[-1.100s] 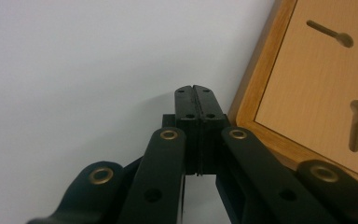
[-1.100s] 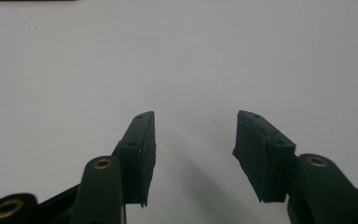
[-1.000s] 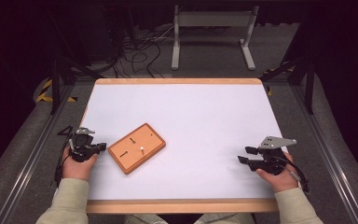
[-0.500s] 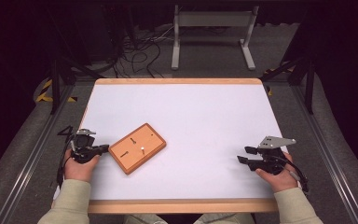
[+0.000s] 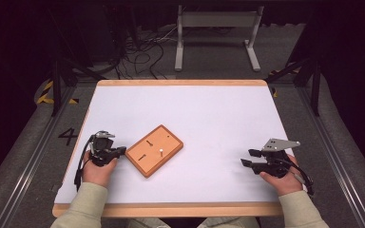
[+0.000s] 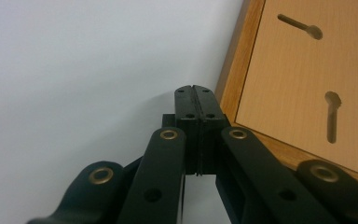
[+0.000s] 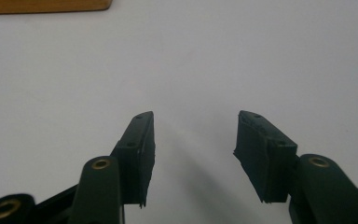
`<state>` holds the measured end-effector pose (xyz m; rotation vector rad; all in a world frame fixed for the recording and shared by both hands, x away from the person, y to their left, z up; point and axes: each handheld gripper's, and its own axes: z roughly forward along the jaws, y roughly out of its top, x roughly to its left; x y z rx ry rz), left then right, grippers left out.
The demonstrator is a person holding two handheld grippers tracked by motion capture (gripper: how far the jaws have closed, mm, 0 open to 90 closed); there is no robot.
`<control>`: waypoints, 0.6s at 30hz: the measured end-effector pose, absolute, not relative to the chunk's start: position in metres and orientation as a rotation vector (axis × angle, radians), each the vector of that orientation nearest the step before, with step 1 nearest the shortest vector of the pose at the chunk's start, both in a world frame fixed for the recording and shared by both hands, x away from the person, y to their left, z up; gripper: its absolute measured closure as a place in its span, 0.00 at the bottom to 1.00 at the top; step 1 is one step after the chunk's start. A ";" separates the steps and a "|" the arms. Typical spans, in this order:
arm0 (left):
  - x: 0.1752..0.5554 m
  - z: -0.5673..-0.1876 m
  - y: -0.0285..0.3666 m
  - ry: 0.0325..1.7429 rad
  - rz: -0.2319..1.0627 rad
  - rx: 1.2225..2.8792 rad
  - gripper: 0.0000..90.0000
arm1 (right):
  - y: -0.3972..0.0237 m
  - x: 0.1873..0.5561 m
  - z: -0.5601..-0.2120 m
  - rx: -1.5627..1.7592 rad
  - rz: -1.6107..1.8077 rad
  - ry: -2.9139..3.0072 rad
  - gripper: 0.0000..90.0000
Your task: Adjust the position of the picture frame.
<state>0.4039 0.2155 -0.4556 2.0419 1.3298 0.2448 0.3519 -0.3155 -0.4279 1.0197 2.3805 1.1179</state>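
Desk: white top (image 5: 218,114) with a light wood rim, seen from the high view, dark floor all round it.
Board: an orange wooden board (image 5: 154,150) lies flat on the desk, left of centre and turned at an angle. It has two dark keyhole-shaped slots and a small pale peg standing near its middle, as far as I can make out.
Left tongs: the left tongs (image 5: 119,151) sit low over the desk just beside the board's left edge, held in the left hand (image 5: 96,166). In the left gripper view (image 6: 195,100) the two black jaws are pressed flat together with nothing between them, tips right by the board's raised rim (image 6: 235,79). Can't tell if they actually touch it.
Right tongs: the right tongs (image 5: 248,158) are over at the desk's right side, well apart from the board, in the right hand (image 5: 279,175), grey plate on top. In the right gripper view (image 7: 193,135) the jaws stand wide apart over bare white desk, nothing in them.
Board from the right tongs: just a corner of it (image 7: 46,5) at the top left edge.
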 end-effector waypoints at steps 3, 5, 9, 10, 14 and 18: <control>0.407 -0.456 0.205 1.316 0.234 2.037 1.00 | -0.315 0.352 -0.428 1.021 1.118 2.381 0.53; 0.409 -0.456 0.195 1.292 0.229 2.053 1.00 | -0.315 0.352 -0.428 1.020 1.116 2.381 0.53; 0.411 -0.454 0.183 1.268 0.244 2.085 1.00 | -0.315 0.351 -0.428 1.018 1.117 2.382 0.53; 0.412 -0.454 0.184 1.266 0.235 2.089 1.00 | -0.316 0.351 -0.428 1.019 1.118 2.382 0.53; 0.423 -0.447 0.187 1.277 0.235 2.076 1.00 | -0.317 0.351 -0.428 1.022 1.121 2.381 0.53; 0.439 -0.434 0.176 1.252 0.254 2.070 1.00 | -0.316 0.350 -0.426 1.016 1.122 2.379 0.53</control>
